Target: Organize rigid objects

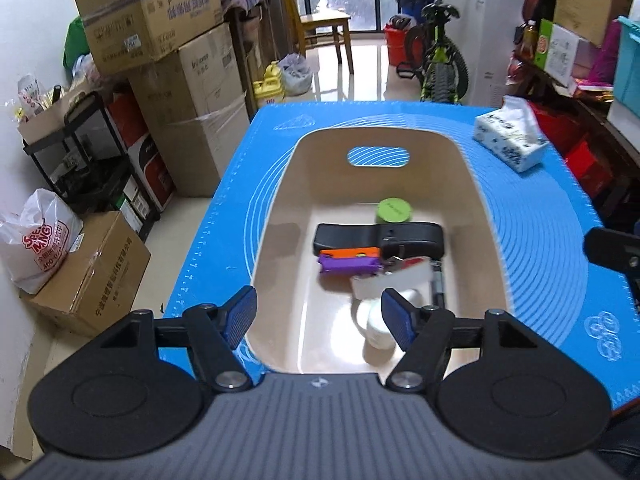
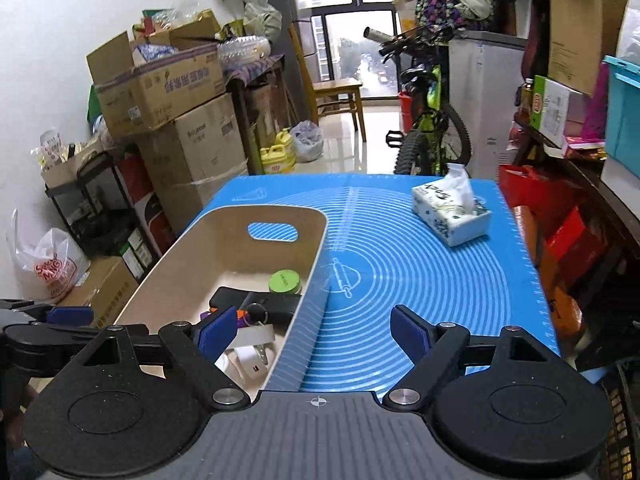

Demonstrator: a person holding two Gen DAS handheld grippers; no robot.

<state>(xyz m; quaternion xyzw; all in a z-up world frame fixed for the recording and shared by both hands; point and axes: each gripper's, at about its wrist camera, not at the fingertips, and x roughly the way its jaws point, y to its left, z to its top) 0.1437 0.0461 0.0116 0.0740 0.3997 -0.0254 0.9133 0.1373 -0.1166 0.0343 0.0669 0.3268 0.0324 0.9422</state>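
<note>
Cluttered room, blue mat [image 1: 224, 216] on your table. At frame centre, the beige bin [image 1: 480, 216] holds a green-lidded jar [image 1: 394, 210], black case [image 1: 348, 236] and purple piece [image 1: 348, 266]. Your left tongs [image 1: 318, 320] and right tongs [image 2: 308, 334] gape empty.

A tissue pack [image 2: 452, 216] lies on the blue mat [image 2: 420, 280]. Behind the table stand a green bicycle [image 2: 432, 128] and a wooden chair [image 2: 336, 96]. Cardboard boxes [image 2: 168, 92] are stacked at the left wall.
</note>
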